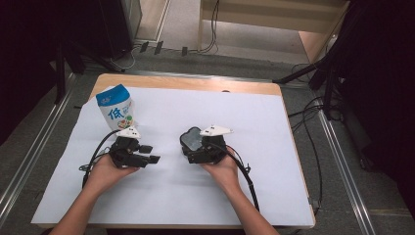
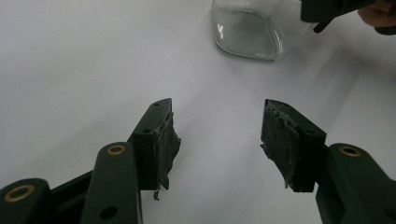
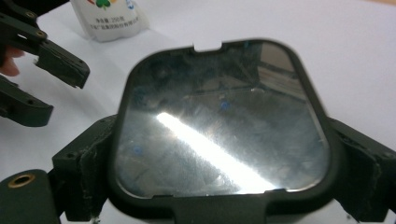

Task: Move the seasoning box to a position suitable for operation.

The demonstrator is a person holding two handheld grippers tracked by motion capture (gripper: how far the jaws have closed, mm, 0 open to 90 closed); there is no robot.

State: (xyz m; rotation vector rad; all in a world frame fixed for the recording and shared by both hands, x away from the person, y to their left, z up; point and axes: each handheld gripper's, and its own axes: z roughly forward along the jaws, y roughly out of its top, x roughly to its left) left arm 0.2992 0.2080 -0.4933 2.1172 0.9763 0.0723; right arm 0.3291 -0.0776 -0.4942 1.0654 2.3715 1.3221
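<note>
A: The right gripper (image 1: pixel 192 147) is clamped on the clear, square-shouldered glass container (image 1: pixel 192 138) at mid-table.
B: The left gripper (image 1: pixel 149 153), jaws apart and empty, points at it from just beside.

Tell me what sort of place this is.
Probably a lab or recording room, not a home: a small table under a white sheet stands on grey carpet between metal floor rails, with loose cables and black stands around it.

Clear lidded container (image 3: pixel 219 135), tipped sideways
</note>
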